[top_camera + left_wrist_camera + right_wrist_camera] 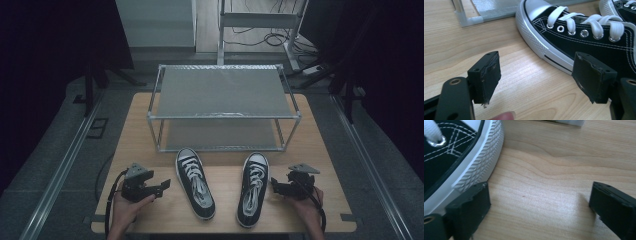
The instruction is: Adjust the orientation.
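**Operator:** First, status of the tongs, left to right, with the shelf rack (223, 116) as reference.

**Technician:** Left gripper (161, 188) rests on the table (140, 135) in front of the rack's left corner. In the left gripper view its jaws stand well apart with bare wood between the pads (486, 77); nothing is held. The left shoe (195, 182) lies just beside it, directly in front of the rack, toe toward the lower shelf. The right shoe (252, 189) lies parallel, well apart from its mate, toe also toward the rack. Right gripper (274, 186) sits in front of the rack's right corner, jaws spread and empty; one pad (471, 205) is right against the sole edge.

**Operator:** Handling properties?

**Technician:** Judged light. The canvas upper is soft and will fold under pressure; the rubber sole and toe cap are firmer, and the ribbed sidewall should resist slipping. Nothing looks fragile.

**Operator:** Recommended hold?

**Technician:** Clamp across the collar or heel wall, or the sole edge. Avoid the laces; they would slip or pull loose.

**Operator:** Appearance?

**Technician:** Black low-top sneakers, white laces, metal eyelets, white stitching, white toe cap, and a white sole with a black stripe.
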`<state>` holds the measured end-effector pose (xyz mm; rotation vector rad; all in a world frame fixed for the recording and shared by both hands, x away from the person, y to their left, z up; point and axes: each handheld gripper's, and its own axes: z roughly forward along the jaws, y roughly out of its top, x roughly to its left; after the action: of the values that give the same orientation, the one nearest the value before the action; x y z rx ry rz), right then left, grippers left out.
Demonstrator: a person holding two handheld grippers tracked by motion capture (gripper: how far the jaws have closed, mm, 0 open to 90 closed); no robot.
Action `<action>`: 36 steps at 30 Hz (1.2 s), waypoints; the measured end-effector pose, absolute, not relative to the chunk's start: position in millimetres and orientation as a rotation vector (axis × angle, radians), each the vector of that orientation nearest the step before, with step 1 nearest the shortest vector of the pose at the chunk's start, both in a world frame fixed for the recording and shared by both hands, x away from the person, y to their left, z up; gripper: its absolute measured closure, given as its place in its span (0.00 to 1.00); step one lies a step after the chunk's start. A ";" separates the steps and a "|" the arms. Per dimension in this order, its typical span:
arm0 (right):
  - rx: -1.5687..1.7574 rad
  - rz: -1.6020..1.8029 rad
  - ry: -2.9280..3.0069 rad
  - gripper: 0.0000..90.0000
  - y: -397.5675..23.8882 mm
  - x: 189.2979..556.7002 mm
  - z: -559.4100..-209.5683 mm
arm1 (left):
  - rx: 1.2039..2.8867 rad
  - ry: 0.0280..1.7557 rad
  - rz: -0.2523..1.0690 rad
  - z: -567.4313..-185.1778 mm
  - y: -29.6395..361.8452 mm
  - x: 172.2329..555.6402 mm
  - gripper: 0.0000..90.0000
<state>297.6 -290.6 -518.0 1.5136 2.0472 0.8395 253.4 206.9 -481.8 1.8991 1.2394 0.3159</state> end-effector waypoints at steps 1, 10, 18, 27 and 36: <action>1.517 0.835 2.046 0.20 -291.1 296.1 -515.8 | 1.906 1.235 0.321 -481.6 205.9 252.9 0.25; 1.454 1.028 1.997 0.67 -292.0 263.1 -479.7 | 1.912 1.227 0.282 -478.6 204.8 251.0 0.24; 1.289 1.235 2.072 0.99 -261.9 219.0 -431.4 | 1.920 1.253 0.308 -470.2 202.7 242.5 0.24; 1.116 1.313 2.254 1.00 -195.5 200.4 -423.2 | 1.944 1.238 0.291 -469.6 193.8 240.0 0.24; 1.035 1.247 2.417 1.00 -133.3 199.0 -441.8 | 1.937 1.232 0.277 -469.0 195.1 238.4 0.24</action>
<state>199.0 -133.3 -441.8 1.0352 2.4171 1.2466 238.4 195.1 -469.0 1.9371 1.2318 0.2772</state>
